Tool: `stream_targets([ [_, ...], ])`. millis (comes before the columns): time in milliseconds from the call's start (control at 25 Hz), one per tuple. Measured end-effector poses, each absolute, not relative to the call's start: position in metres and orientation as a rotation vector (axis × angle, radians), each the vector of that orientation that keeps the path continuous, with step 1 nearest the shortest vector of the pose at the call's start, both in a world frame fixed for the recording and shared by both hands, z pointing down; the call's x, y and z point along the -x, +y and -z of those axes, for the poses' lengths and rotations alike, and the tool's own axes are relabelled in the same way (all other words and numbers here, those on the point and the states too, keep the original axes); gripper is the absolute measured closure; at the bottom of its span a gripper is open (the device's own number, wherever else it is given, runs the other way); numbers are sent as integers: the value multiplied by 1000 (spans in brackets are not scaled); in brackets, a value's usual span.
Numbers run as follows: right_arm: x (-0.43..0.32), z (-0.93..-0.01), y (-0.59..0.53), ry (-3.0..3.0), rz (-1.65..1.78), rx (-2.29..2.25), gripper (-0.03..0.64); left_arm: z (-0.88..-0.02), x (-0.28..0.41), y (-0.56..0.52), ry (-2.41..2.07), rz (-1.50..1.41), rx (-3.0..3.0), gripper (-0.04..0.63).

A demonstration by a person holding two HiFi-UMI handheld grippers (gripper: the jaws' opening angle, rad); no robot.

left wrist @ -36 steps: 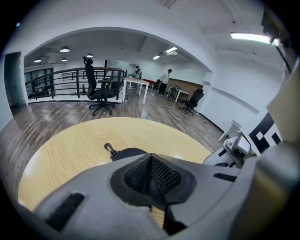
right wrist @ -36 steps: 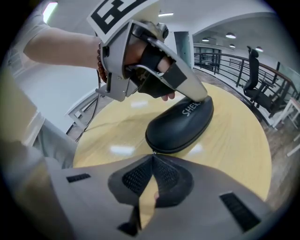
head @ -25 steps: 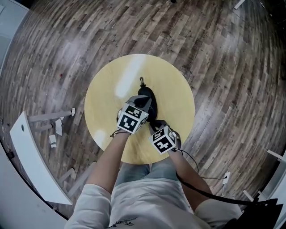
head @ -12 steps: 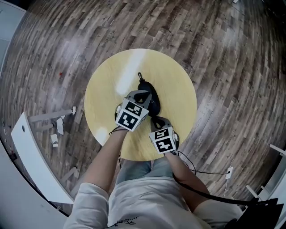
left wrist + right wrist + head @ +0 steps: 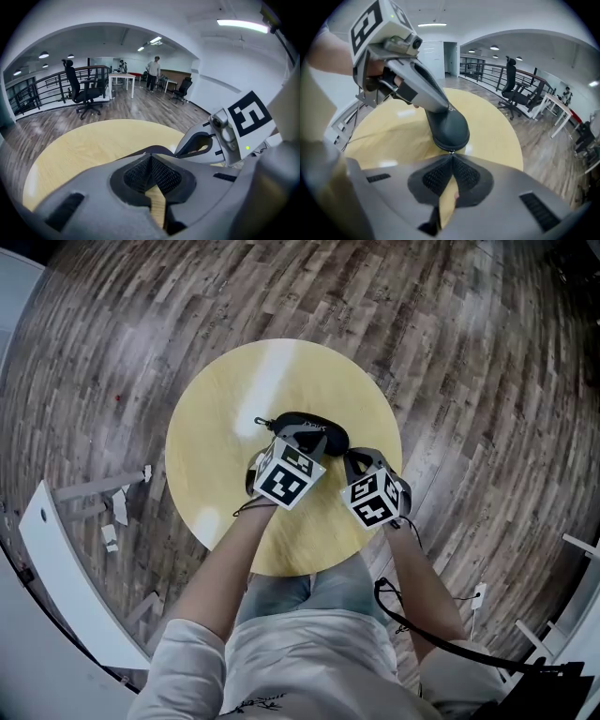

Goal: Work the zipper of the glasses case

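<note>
Right gripper view: our right gripper (image 5: 451, 157) pinches the zipper pull (image 5: 451, 151), the left gripper (image 5: 151, 159) rests jaws-together atop the glasses case (image 5: 450, 129); we judge the zipper's run barely begun.

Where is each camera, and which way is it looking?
Head view: on the person's head, looking down at table, glasses case, forearms, left hand-held gripper, right hand-held gripper.
Left gripper view: on the left one, looking along its shut jaws over the table; right one shows.
Right gripper view: on the right one, jaws shut on the zipper pull; the left one rests on the case.
Shared: each gripper view shows the table and the other gripper.
</note>
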State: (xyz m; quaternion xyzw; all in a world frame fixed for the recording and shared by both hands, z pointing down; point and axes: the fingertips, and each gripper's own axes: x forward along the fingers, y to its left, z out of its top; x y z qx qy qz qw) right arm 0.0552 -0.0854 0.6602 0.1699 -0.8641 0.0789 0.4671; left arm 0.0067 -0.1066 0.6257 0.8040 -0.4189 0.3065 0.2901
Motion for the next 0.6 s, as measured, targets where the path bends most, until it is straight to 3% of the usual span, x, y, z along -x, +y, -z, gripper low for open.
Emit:
stream_targets([
  [600, -38, -666, -59, -2132, -327, -403, 617, -630, -3, -102, -1133, -767, -2120, 588],
])
